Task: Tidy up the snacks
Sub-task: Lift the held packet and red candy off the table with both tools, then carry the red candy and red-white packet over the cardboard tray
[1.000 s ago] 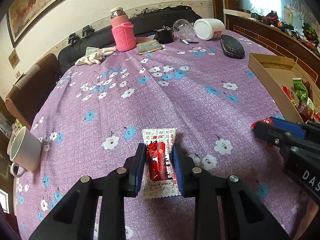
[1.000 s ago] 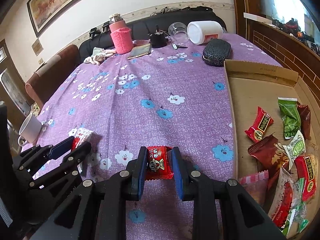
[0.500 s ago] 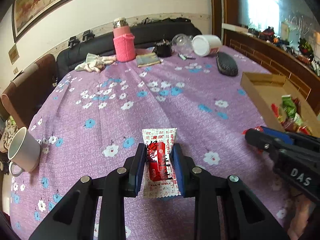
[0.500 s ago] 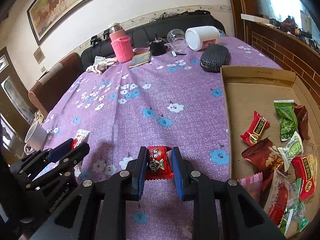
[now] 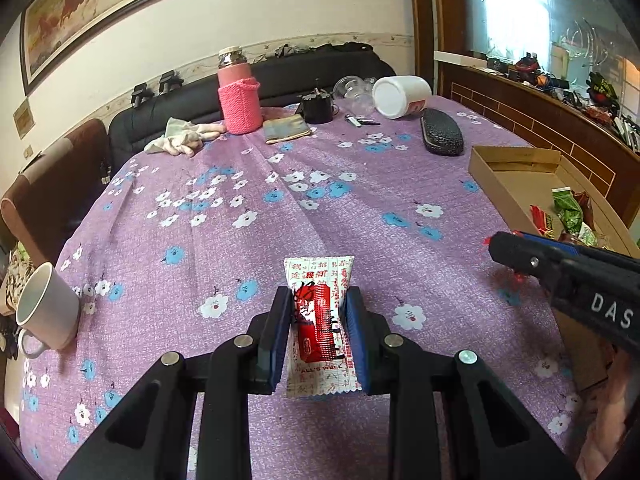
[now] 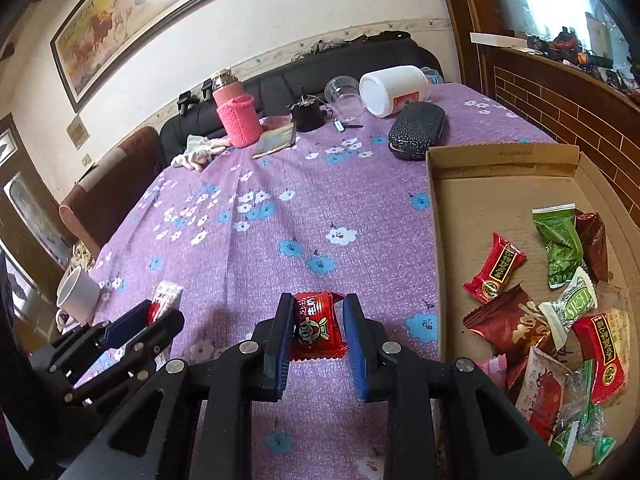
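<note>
Purple flowery cloth covers the tabletop (image 5: pixel 320 208), nothing blocking the cardboard tray (image 6: pixel 500 184) of crinkly snacks. Left claw (image 5: pixel 318 330) pinches a white-red sachet (image 5: pixel 320 320), right claw (image 6: pixel 318 330) a glossy red candy packet (image 6: pixel 316 328).

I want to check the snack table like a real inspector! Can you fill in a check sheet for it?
Surface: purple flowered tablecloth, a few creases.
Job's things: white-and-red packet in left tool; red candy in right tool; cardboard box with many snacks.
Clutter: white mug, pink flask, black case, white jar on its side, clear cup, cloth.
Tools: both shut on snacks.
Cables: nothing seen.
Surroundings: black sofa, horse painting, brick ledge.
</note>
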Available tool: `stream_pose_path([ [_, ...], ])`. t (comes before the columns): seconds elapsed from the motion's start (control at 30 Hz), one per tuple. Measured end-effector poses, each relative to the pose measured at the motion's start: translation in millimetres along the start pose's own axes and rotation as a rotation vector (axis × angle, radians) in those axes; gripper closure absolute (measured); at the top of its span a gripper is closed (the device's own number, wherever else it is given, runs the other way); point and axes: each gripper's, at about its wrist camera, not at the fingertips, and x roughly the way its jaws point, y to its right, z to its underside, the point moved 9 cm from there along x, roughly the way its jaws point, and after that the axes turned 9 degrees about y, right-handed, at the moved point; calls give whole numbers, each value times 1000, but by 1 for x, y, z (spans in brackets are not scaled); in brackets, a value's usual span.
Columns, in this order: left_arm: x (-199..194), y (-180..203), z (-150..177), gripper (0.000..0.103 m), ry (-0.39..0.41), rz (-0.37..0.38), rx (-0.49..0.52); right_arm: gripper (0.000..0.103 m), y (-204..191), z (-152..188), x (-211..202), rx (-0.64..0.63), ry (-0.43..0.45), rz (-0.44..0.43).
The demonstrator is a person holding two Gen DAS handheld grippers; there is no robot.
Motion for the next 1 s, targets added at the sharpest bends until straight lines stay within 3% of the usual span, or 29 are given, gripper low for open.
stream_pose_path([
  [0.67,-17,45,-14,77,83,63,108,77,34,-26,-21,118,92,35],
  [1.0,-38,122,-37,76,88,195,161,77,91,-48,-52,290,170,61],
])
